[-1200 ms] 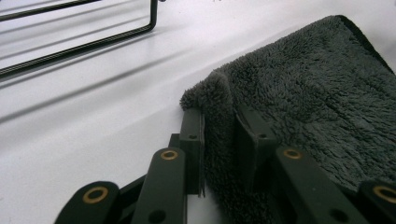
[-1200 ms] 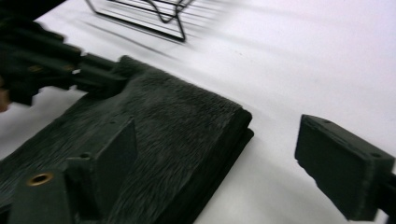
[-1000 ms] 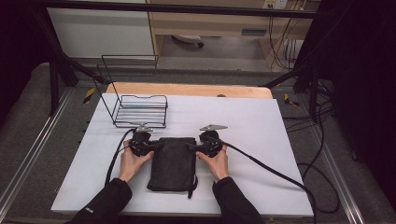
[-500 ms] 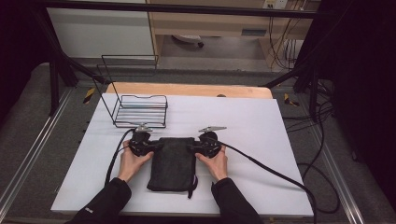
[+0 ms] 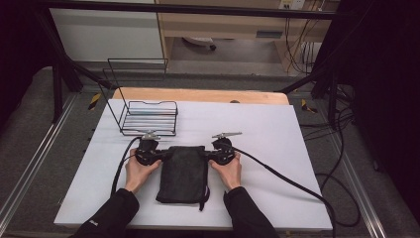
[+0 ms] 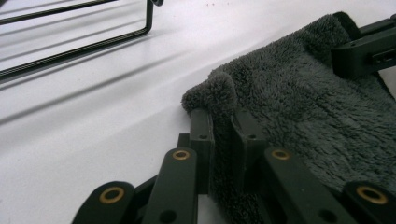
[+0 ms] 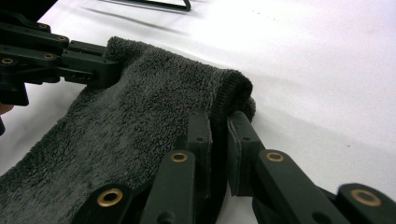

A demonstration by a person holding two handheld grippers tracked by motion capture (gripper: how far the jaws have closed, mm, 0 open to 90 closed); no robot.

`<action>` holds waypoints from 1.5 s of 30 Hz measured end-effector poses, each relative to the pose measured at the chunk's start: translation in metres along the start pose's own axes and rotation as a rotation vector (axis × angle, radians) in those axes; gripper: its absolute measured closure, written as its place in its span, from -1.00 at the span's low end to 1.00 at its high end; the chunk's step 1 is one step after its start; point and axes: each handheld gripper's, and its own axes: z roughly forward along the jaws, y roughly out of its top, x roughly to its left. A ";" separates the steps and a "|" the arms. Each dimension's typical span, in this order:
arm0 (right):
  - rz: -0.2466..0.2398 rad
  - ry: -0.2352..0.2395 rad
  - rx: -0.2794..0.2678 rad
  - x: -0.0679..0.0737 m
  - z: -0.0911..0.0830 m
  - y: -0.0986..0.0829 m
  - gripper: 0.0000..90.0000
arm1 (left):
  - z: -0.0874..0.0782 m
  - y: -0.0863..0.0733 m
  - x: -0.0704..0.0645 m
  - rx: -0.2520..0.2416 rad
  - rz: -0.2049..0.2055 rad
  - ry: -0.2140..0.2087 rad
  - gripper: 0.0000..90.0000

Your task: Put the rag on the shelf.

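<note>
A folded dark grey fleece towel (image 5: 183, 173) lies on the white table (image 5: 277, 129) in front of the person. My left gripper (image 5: 162, 154) is shut on the towel's far left corner (image 6: 212, 91), and the fleece bunches up between its jaws. My right gripper (image 5: 204, 153) is shut on the far right corner (image 7: 231, 91), pinching the hemmed edge. In the right gripper view the left gripper (image 7: 100, 63) shows across the towel (image 7: 126, 135). In the left gripper view the right gripper (image 6: 348, 58) shows across the towel (image 6: 303, 112).
A black wire basket (image 5: 148, 116) stands at the table's back left, just beyond the left gripper; its base wires (image 6: 74, 46) show in the left gripper view. Cables trail from both grippers, the right one (image 5: 287, 181) running across the table to its right edge.
Both grippers have moved slightly toward the person, keeping their hold on the towel's far corners. The towel lies about as before.
</note>
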 end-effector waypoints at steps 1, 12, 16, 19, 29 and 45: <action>-0.003 0.000 -0.001 0.000 -0.001 0.000 0.83 | -0.001 0.000 0.000 -0.006 -0.005 -0.001 0.80; -0.036 0.020 -0.073 0.010 -0.018 0.005 0.86 | -0.024 0.005 -0.008 -0.099 0.030 -0.015 0.82; -0.060 0.024 -0.114 0.015 -0.026 0.006 0.86 | -0.032 0.006 -0.012 -0.132 0.045 -0.015 0.82; -0.077 0.027 -0.139 0.019 -0.031 0.006 0.86 | -0.038 0.007 -0.016 -0.153 0.062 -0.012 0.82; -0.113 0.038 -0.201 0.030 -0.051 0.006 0.86 | -0.058 0.012 -0.028 -0.219 0.095 -0.022 0.82; -0.201 0.033 -0.311 0.052 -0.085 0.014 0.86 | -0.094 0.021 -0.051 -0.334 0.164 -0.002 0.82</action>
